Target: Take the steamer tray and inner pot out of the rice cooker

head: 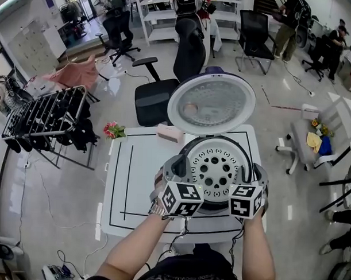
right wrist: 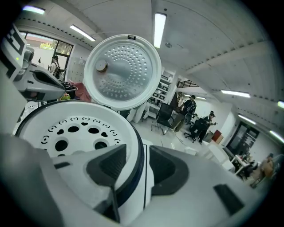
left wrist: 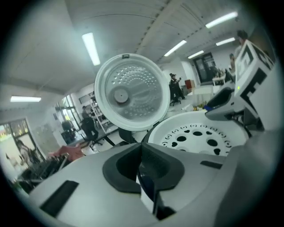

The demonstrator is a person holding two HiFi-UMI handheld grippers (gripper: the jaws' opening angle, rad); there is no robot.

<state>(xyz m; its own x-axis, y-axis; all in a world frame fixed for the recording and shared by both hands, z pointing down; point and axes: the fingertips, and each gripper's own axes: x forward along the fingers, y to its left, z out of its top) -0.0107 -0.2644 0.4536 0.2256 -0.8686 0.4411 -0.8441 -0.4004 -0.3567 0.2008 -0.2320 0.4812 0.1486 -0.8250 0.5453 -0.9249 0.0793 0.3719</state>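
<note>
The rice cooker (head: pixel 189 151) stands on the table with its lid (head: pixel 211 103) swung up. The white steamer tray (head: pixel 215 166), full of round holes, sits in its mouth. My left gripper (head: pixel 176 166) is at the tray's left rim. In the left gripper view the left gripper (left wrist: pixel 142 148) is shut, with a thin white edge of the steamer tray (left wrist: pixel 195 133) pinched between the jaws. My right gripper (head: pixel 258 175) is at the right rim. In the right gripper view the right gripper (right wrist: pixel 137 150) stands open astride the steamer tray (right wrist: pixel 75 128) rim, one jaw inside and one outside. The inner pot is hidden under the tray.
The cooker sits on a white table (head: pixel 134 181) marked with black lines. A pink box (head: pixel 170 132) and a small bunch of flowers (head: pixel 112 130) lie at its far edge. A black office chair (head: pixel 166 90) stands behind, a drying rack (head: pixel 44 115) at left. People are far back.
</note>
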